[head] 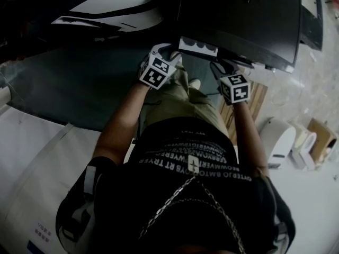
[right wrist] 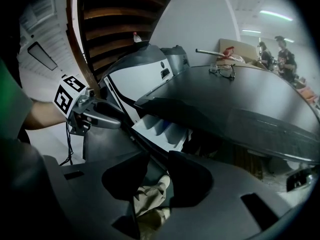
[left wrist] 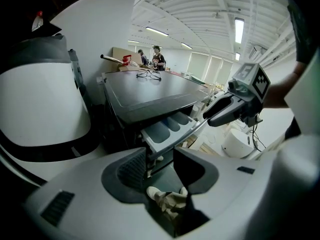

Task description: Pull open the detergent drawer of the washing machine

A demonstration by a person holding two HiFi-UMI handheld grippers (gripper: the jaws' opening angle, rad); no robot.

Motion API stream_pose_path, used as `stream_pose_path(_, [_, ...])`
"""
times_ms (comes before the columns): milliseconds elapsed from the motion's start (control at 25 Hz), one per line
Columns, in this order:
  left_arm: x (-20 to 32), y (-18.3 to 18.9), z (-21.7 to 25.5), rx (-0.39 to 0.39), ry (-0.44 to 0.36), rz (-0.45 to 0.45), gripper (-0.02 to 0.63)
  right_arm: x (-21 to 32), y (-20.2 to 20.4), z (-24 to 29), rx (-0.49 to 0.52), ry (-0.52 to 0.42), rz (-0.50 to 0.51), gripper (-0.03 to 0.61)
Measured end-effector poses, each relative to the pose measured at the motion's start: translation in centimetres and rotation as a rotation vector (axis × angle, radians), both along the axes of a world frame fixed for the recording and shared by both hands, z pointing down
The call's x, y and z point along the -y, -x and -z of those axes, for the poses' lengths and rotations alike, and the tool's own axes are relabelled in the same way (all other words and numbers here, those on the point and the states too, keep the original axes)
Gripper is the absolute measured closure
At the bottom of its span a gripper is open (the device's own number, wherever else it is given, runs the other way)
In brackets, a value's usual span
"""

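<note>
The pale grey plastic detergent drawer (left wrist: 167, 129) is seen pulled out, just ahead of the left claw (left wrist: 160, 158) and right claw (right wrist: 159, 163), both held wide and empty. The pull looks done; next, the claws should be drawn back.

- White beamed ceiling (left wrist: 200, 9) w/ strip lights (left wrist: 239, 29), high above my L claw (left wrist: 160, 156).
- Windows (left wrist: 210, 66) far ahead, rt of it.
- Pale floor (head: 318, 73) below.
</note>
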State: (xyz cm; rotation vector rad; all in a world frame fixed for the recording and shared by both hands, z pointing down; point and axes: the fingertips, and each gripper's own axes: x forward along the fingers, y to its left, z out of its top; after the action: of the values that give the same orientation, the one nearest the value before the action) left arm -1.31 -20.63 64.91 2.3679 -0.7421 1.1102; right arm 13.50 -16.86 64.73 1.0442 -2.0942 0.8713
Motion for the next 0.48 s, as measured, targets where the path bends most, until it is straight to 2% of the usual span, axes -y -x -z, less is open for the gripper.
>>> stream_pose_path(200, [-1.0,-0.1,0.6,-0.006,-0.026,0.005,0.462,-1.4,0.3,-0.1,0.001,0.004,0.019,0.46])
stream_pose_path(480, [-3.1,0.5,-0.1,0.016,-0.006,0.025,0.46,-3.2,0.5,-0.1,0.01,-0.004,0.03,0.46])
